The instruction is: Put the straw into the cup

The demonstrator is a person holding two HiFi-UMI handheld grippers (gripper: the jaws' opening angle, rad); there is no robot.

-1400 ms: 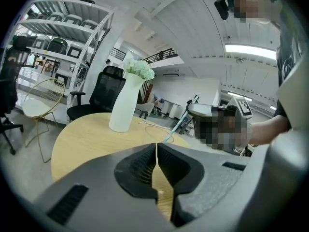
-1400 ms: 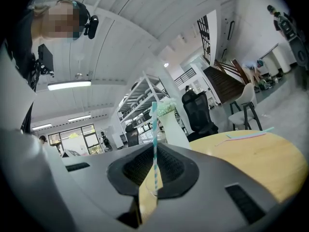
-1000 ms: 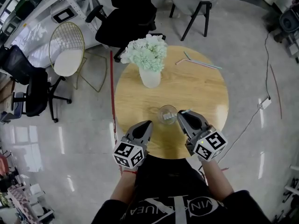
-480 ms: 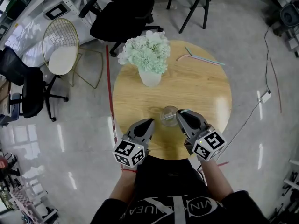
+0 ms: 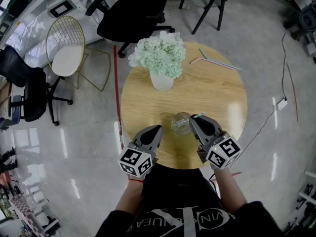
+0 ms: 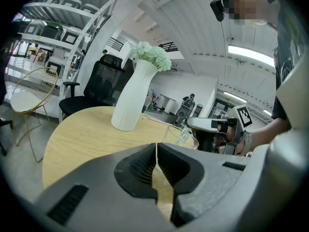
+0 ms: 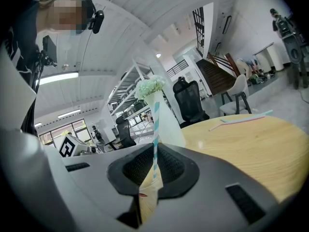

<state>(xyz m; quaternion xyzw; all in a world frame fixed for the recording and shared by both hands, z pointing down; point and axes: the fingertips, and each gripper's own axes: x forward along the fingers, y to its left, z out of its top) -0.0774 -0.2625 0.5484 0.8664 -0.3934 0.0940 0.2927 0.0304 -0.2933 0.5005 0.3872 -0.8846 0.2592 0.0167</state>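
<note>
A glossy grey floor (image 5: 89, 147) surrounds a round light-wood table (image 5: 212, 95), with a black office chair (image 5: 133, 14) and a gold wire chair (image 5: 65, 48) beyond its far and left sides.

The right gripper (image 5: 194, 118) has its jaws clamped on a teal-and-white striped paper straw (image 7: 155, 129). In the right gripper view the straw stands upright between the ribbed pads and rises above them. This gripper's tips sit just beside the right side of a clear glass cup (image 5: 180, 123). In the left gripper view a teal sliver shows at the cup (image 6: 179, 135), but I cannot tell whether the straw's end is inside the rim or behind the glass. The left gripper (image 5: 157, 129) has its jaws together on nothing, and it hovers near the cup's left side, apart from it.

The cup stands toward the table's near edge, in front of the person. Bare wood lies open to the right and between the cup and a white ceramic vase (image 5: 162, 80) of pale green flowers (image 5: 160, 56) farther back. 2 loose straws (image 5: 219, 63), 1 pink and 1 teal, lie near the far right edge, well apart from both grippers.

The held straw is thin and straight, with evenly spaced teal bands on white.
</note>
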